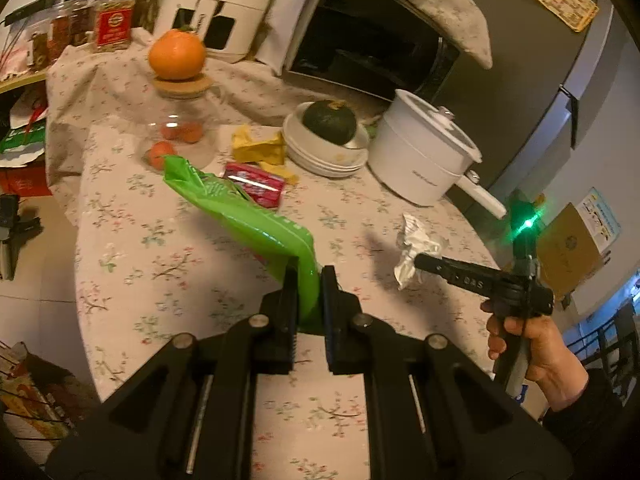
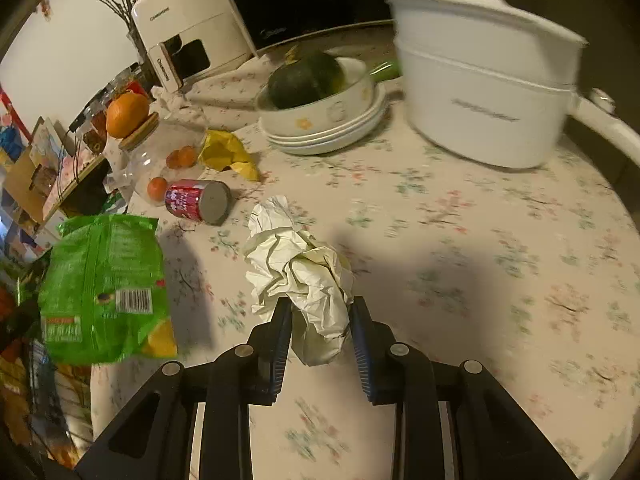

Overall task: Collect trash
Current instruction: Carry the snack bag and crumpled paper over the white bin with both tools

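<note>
My left gripper (image 1: 309, 280) is shut on a green snack bag (image 1: 240, 216) and holds it up over the floral tablecloth; the bag also shows at the left of the right wrist view (image 2: 104, 284). My right gripper (image 2: 320, 312) has its fingers on both sides of a crumpled white paper (image 2: 300, 272), which lies on the table; the jaws stand apart around it. In the left wrist view the right gripper (image 1: 424, 262) points at that paper (image 1: 416, 244). A red can (image 2: 196, 200) lies on its side, and a yellow wrapper (image 2: 228, 154) lies behind it.
A white pot (image 2: 484, 80) with a handle stands at the right. A dark squash sits in stacked white bowls (image 2: 324, 120). A glass jar (image 1: 180, 120) bears an orange (image 1: 178, 54). A toaster oven (image 1: 368, 36) and a white appliance (image 1: 216, 4) stand behind.
</note>
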Available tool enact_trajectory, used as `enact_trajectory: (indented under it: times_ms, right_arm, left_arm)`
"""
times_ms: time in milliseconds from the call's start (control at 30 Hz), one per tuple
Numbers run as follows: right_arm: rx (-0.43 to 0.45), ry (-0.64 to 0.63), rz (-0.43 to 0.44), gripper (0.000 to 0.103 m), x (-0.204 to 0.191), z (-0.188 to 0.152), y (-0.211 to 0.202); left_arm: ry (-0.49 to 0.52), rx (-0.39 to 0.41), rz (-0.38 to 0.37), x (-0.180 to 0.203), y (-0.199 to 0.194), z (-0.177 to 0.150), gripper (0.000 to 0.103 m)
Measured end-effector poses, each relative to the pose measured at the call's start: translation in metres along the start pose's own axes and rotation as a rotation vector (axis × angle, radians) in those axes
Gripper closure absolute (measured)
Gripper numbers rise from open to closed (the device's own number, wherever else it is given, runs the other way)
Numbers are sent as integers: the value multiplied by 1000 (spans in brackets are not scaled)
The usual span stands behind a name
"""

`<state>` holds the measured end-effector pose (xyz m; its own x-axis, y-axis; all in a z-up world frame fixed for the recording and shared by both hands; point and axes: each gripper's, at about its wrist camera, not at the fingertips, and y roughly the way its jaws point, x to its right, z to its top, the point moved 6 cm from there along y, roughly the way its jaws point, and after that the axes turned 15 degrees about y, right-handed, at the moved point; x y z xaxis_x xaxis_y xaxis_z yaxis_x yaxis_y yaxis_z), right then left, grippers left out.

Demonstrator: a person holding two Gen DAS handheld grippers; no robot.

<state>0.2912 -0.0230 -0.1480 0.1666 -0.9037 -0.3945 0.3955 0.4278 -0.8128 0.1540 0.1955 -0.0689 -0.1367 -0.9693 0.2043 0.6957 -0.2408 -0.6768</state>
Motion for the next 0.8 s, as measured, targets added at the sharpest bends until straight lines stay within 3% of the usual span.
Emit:
enact_trajectory:
  times_ms: [500,800]
  right_arm:
    - [81,-24,-44,73,76,-32,-111]
    - [66,61,-90,73,124,-53,-153]
  left_arm:
    - [70,11,-145,78,12,15,91]
    - [145,-24,-259,139,29,11,91]
